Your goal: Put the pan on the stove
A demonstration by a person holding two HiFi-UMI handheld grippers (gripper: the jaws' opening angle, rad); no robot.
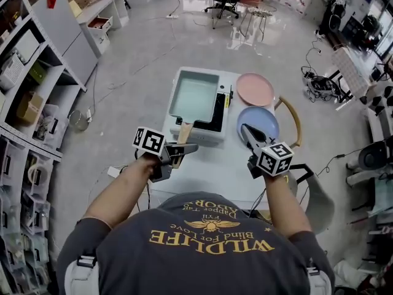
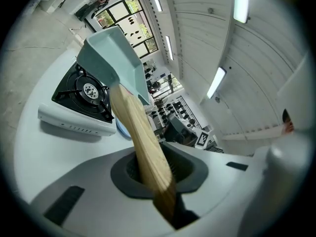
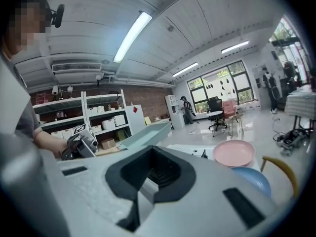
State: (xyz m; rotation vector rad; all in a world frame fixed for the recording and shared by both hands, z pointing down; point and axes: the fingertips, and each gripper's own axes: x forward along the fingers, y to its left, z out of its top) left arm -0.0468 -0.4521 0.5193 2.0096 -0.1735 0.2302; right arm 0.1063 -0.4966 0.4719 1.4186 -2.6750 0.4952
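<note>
Left tongs (image 2: pixel 158 174): nearly closed, the 2 jaws clamped on the pale wooden handle (image 2: pixel 140 137) of the pan; the handle runs out between them, away from me.
Right tongs (image 3: pixel 150 181): jaws together, nothing between them, tip over the near side of the blue plate.
Pan (image 1: pixel 193 96): rectangular, light teal and empty. I hold it by the handle over the left part of the stove. From my left tongs' view it is lifted clear of the burner, with its far end higher than the handle end.
Stove (image 1: pixel 202 137): a white tabletop gas stove with 1 black burner (image 2: pixel 89 90), standing at the table's far left corner, its front facing me. The right side of the burner is uncovered.
Pink plate (image 1: pixel 255 89): empty, at the table's far right corner, just beside the stove.
Blue plate (image 1: pixel 263 118): empty, along the table's right edge, nearer to me than the pink plate and close to it.
Table (image 1: pixel 209 171): white; the strip between the stove and my edge is bare.
Chair (image 1: pixel 296 118): its curved wooden back stands just beyond the table's right edge, beside the blue plate.
</note>
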